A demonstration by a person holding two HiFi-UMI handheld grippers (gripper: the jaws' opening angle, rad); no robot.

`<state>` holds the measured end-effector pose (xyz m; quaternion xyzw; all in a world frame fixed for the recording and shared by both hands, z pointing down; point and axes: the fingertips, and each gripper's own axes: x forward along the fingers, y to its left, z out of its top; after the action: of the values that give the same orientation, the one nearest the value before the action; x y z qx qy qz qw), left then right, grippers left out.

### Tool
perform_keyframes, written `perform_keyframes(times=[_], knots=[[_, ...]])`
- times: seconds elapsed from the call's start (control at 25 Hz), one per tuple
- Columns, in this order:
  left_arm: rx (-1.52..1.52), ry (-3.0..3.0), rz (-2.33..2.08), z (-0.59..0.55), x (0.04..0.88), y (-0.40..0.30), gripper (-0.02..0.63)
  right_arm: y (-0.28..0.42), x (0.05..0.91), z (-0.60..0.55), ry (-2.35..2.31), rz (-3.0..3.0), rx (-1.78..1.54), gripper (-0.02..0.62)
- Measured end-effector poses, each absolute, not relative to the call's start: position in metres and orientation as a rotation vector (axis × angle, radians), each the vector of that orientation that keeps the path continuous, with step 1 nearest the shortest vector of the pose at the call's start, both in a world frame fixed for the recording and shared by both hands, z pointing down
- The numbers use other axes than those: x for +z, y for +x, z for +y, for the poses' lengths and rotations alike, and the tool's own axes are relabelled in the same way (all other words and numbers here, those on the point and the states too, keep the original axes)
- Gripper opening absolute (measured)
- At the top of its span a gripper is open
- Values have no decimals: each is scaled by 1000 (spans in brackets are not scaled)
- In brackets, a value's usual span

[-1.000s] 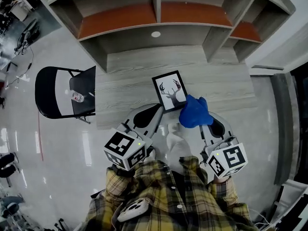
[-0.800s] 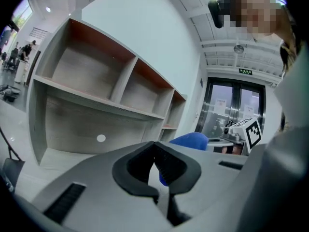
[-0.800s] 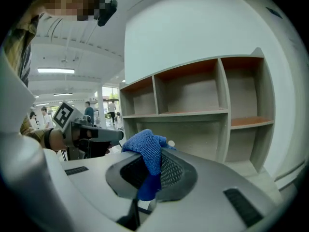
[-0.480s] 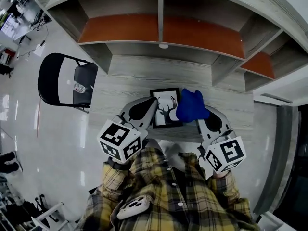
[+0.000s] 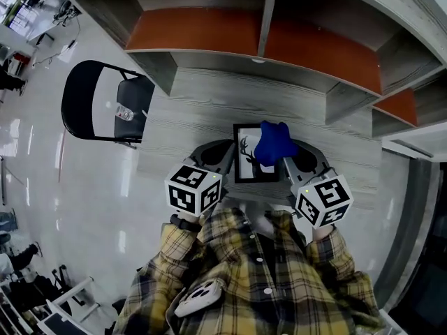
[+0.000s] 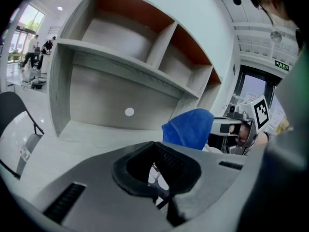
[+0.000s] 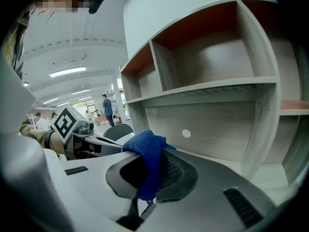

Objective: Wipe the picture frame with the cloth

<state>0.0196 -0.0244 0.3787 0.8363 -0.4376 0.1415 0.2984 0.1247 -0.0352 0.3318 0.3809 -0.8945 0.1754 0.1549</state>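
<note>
The frame point(image 5: 246, 160) is showing at the centre of the head view, by the counter's point(image 5: 188, 110) near edge, with the left hand-held gripper point(image 5: 225, 156) clenching its left edge. The cloth point(image 5: 272, 143), pinched in the right hand-held gripper point(image 5: 289, 160), is covering the frame's upper right.

Compared with 1 second ago, the frame is sitting squarer and nearer to the person instead of lying askew farther up the counter. The cloth is lying over its face rather than at its lower corner. I am judging that wiping is just getting under way.

No writing is reading legibly. The frame is carrying a deer print, the cubes point(image 5: 195, 189) only square markers, and a green sign point(image 6: 282, 65) at the upper right of the left gripper view is too small.
</note>
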Motion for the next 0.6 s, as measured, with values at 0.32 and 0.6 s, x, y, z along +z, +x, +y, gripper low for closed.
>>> perform_keyframes(times=[0.32, 0.6], knots=[[569, 1994, -1044, -24, 476, 20, 6, 103, 395, -57, 1026, -2439, 599, 35], [642, 1918, -976, -15, 528, 24, 9, 100, 445, -48, 997, -2340, 691, 35]])
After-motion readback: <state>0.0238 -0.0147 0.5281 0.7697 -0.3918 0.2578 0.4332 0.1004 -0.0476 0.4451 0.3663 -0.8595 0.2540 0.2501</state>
